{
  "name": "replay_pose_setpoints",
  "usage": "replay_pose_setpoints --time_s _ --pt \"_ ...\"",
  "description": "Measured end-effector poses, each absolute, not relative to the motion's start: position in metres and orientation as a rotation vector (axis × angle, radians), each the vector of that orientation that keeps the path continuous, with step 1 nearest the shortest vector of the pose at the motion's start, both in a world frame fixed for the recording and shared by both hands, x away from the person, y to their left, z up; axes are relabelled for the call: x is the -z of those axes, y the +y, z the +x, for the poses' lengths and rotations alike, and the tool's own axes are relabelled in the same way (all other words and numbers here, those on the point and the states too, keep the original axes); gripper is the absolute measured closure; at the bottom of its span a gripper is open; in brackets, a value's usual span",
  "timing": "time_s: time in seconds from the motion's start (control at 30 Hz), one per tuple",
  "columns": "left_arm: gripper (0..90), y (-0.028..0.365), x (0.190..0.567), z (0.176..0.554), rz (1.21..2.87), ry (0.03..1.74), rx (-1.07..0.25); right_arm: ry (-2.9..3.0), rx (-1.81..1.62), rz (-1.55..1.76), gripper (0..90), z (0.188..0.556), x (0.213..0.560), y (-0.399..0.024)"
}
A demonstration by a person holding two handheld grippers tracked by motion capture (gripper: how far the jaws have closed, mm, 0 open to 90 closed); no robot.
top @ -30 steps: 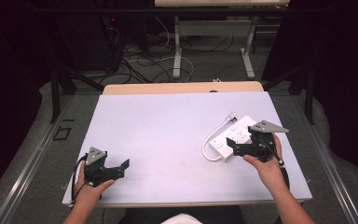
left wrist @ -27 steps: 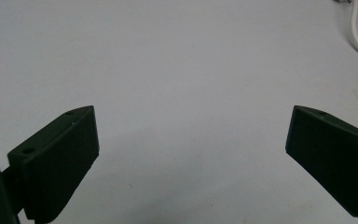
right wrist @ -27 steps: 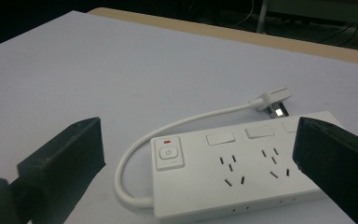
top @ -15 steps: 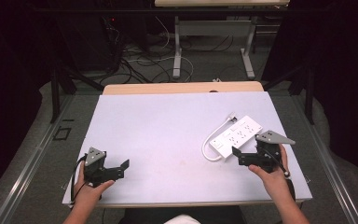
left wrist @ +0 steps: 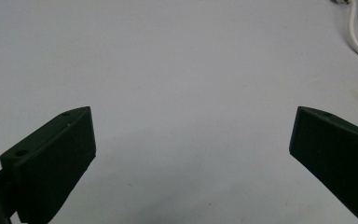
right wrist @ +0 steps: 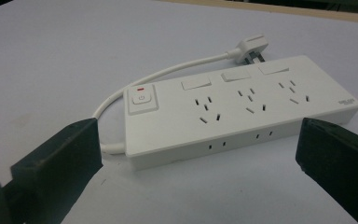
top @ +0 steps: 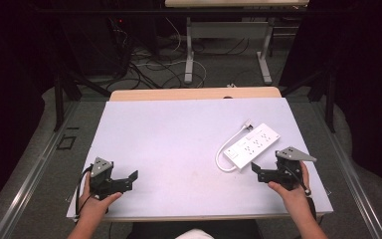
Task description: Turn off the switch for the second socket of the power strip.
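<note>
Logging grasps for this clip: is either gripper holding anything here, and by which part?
Nothing is held. The left gripper is open over bare table; the right gripper is open, just short of the white power strip.

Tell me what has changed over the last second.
The right gripper has let go of the power strip and drawn back toward the person, fingers open and empty. The strip lies flat on the table, its cable looped beside it. The left gripper stayed put, open.
</note>
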State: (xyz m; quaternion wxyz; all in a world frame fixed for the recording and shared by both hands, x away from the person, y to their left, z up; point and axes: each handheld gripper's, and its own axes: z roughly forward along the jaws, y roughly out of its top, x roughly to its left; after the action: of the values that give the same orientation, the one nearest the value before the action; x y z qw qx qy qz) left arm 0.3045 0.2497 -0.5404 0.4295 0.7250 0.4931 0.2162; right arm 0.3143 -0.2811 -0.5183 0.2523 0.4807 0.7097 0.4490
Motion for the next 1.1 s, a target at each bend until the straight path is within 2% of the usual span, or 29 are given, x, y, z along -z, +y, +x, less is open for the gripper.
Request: replay_pose_setpoints --time_s 0.63,1.1 --pt "0.7 0.25 0.54 0.305 1.827 1.225 -0.539 1.858 -1.17 1.432 2.5 0.323 0.538 -0.308" --pt "0.8 0.25 0.54 0.305 1.826 1.224 -0.541 1.872 -1.16 1.481 4.9 0.326 0.545 -0.308"
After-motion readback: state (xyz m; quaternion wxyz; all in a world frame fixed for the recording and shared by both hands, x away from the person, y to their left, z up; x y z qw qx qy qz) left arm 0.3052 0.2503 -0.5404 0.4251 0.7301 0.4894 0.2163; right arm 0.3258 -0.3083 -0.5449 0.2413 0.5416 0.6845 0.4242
